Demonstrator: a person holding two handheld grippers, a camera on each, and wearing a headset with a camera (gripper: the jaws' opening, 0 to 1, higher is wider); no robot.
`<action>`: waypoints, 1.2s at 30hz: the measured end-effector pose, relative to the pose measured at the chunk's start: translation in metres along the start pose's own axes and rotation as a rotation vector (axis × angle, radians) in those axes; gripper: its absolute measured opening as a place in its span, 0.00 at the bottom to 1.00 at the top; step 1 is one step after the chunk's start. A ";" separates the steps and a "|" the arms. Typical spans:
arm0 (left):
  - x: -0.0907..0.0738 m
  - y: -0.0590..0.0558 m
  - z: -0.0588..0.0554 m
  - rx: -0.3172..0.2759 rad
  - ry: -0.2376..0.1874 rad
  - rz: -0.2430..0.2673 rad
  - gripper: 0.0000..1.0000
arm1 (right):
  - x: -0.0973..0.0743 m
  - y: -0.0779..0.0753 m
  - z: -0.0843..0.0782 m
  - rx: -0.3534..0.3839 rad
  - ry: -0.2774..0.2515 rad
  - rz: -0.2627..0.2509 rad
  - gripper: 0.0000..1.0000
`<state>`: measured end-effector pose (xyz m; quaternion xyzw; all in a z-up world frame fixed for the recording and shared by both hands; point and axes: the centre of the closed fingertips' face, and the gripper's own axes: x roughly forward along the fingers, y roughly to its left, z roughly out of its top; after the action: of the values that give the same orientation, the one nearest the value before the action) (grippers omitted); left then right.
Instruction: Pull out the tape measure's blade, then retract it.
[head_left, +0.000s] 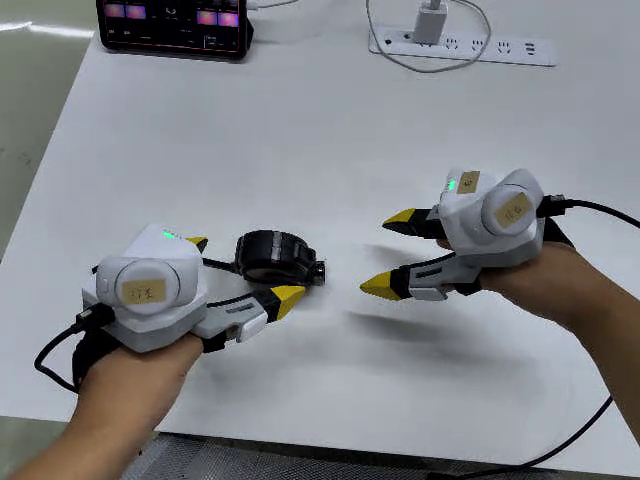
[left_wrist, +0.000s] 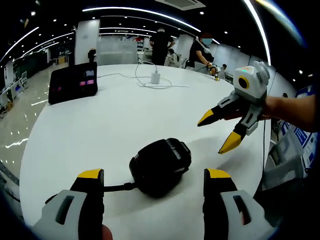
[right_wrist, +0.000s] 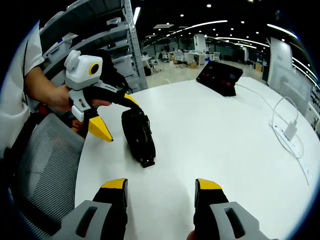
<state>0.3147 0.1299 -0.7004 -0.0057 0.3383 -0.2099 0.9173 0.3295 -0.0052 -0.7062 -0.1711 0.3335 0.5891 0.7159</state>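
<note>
The black tape measure (head_left: 275, 256) lies on the white table (head_left: 300, 150), its blade drawn in and a small hook tab at its right end. My left gripper (head_left: 242, 268) is open, one yellow-tipped jaw on each side of the case, with gaps showing. In the left gripper view the tape measure (left_wrist: 161, 165) sits just ahead of my left gripper (left_wrist: 155, 175). My right gripper (head_left: 388, 252) is open and empty, hovering a short way right of the hook tab and pointing at it. From the right gripper view, the tape measure (right_wrist: 137, 135) lies ahead of my right gripper (right_wrist: 162, 184).
A dark tablet (head_left: 173, 25) with a lit screen stands at the table's far left. A white power strip (head_left: 465, 45) with a charger and looped cable lies at the far right. The table's near edge runs just below my hands. A mesh chair (right_wrist: 45, 165) stands beside the table.
</note>
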 end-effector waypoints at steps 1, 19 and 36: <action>-0.001 0.000 0.000 0.004 0.001 -0.001 0.79 | -0.002 0.000 -0.001 0.002 -0.003 -0.004 0.52; -0.019 -0.005 0.000 0.090 -0.011 -0.054 0.83 | -0.030 0.004 -0.015 0.036 -0.023 -0.062 0.52; -0.038 -0.008 -0.001 0.150 -0.022 -0.100 0.87 | -0.052 0.013 -0.019 0.023 -0.069 -0.121 0.60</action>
<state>0.2851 0.1375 -0.6760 0.0439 0.3110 -0.2801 0.9071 0.3078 -0.0520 -0.6825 -0.1620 0.3044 0.5466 0.7632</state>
